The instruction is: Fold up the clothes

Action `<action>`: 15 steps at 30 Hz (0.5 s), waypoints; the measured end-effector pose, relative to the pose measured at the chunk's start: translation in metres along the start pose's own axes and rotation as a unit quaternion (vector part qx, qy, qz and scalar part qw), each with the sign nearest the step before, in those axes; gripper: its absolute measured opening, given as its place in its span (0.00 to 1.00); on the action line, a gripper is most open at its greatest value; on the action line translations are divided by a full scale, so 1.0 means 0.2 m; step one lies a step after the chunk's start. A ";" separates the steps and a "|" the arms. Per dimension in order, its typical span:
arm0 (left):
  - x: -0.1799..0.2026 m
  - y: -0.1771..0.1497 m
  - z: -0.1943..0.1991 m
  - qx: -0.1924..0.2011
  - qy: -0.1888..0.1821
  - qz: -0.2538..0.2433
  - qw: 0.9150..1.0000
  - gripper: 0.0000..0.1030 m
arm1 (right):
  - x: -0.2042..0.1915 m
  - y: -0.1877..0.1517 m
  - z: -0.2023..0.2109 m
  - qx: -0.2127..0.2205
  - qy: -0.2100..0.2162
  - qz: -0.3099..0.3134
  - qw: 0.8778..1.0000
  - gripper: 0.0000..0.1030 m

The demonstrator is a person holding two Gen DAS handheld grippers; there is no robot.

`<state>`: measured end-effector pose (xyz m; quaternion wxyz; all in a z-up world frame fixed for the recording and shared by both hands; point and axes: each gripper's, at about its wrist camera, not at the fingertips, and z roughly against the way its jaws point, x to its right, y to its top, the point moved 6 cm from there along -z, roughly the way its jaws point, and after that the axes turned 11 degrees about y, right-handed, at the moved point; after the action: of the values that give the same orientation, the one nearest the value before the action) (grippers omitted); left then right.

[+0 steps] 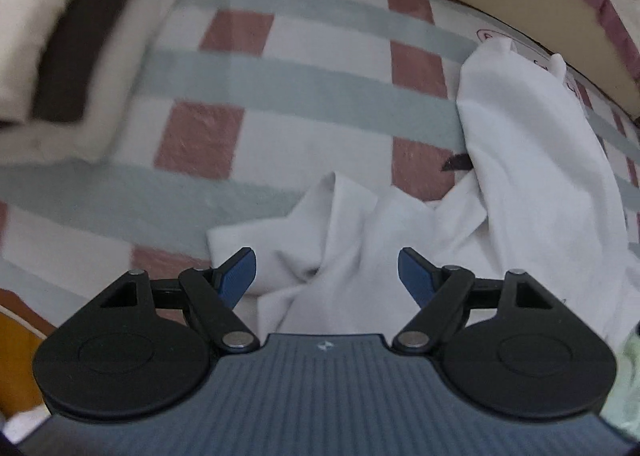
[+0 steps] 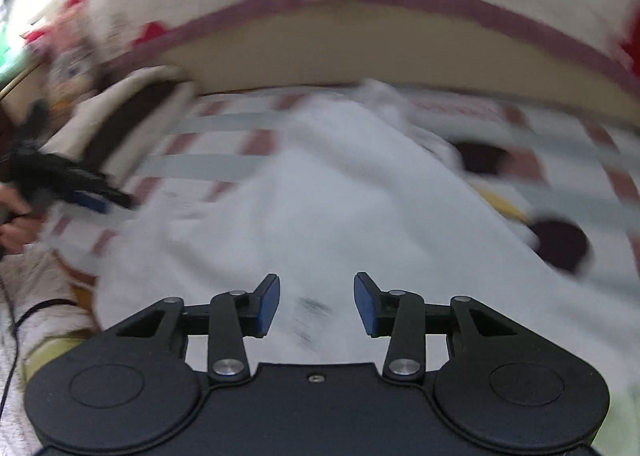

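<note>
White garment (image 1: pixel 532 160) lies crumpled on the checked bedsheet (image 1: pixel 280 68), bunched between and ahead-right of the left gripper (image 1: pixel 326 276) fingers, which are spread wide and empty; right gripper (image 2: pixel 316 304) fingers are also apart, cloth spreading beneath and ahead.

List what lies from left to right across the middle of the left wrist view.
Folded cream and brown blanket → checked bed cover → crumpled white garment

One white garment (image 1: pixel 532 160), one folded blanket (image 1: pixel 80 36), two grippers.
</note>
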<state>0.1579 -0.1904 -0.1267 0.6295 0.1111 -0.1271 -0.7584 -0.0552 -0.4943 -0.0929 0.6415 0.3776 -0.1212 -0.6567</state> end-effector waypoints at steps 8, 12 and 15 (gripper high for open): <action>-0.10 0.01 -0.17 -0.015 -0.016 0.038 0.999 0.70 | -0.30 0.10 -0.36 -0.025 0.019 0.016 0.999 0.45; -0.14 -0.05 -0.27 -0.043 -0.035 0.038 0.998 0.68 | -0.40 0.03 -0.40 0.030 -0.011 -0.023 0.999 0.45; -0.18 -0.06 -0.29 -0.054 -0.065 0.075 0.994 0.70 | -0.44 -0.05 -0.44 0.027 -0.046 -0.005 0.999 0.45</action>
<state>0.1719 -0.1561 -0.1860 0.6798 0.0176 -0.1341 -0.7208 -0.0155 -0.3830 -0.1301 0.6214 0.3649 -0.1664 -0.6731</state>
